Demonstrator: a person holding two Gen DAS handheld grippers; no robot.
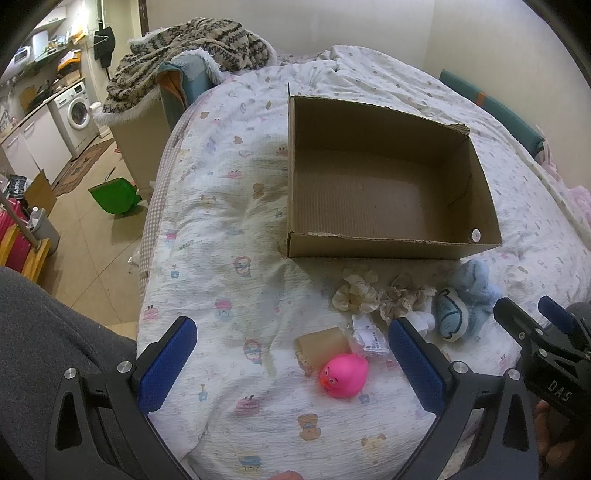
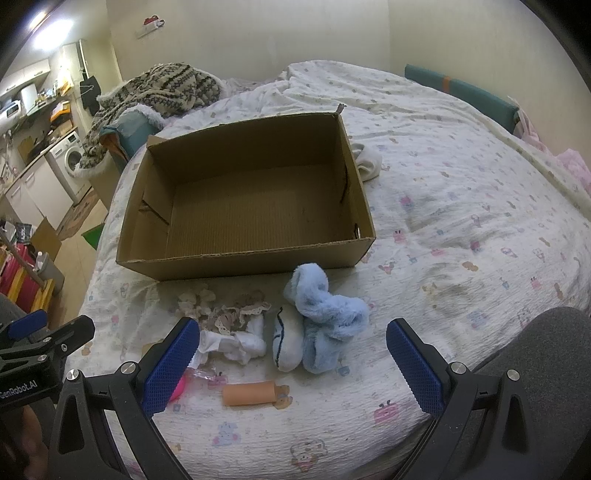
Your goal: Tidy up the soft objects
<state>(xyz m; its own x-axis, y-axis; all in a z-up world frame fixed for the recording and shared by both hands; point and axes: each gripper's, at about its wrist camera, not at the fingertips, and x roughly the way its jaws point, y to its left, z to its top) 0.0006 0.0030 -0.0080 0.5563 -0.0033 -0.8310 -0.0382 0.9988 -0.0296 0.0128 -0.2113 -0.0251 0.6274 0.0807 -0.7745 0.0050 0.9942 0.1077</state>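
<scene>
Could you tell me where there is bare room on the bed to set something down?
The cardboard box is empty inside. Bare quilt lies right of the box and the blue plush, and also left of the box. The strip in front of the box is crowded: lace pieces, white sock, pink duck.

A bed point(image 1: 221, 206) under a white quilt printed with small cartoon figures fills most of the room. Plain cream walls point(image 2: 258, 33) rise behind it. A patterned knit blanket point(image 1: 192, 48) is heaped at the bed's far left corner. Beyond the left edge lies a beige tiled floor point(image 1: 92, 236), with a green dustpan point(image 1: 114, 195), a washing machine point(image 1: 75, 110) and white cabinets point(image 1: 33, 144).
</scene>
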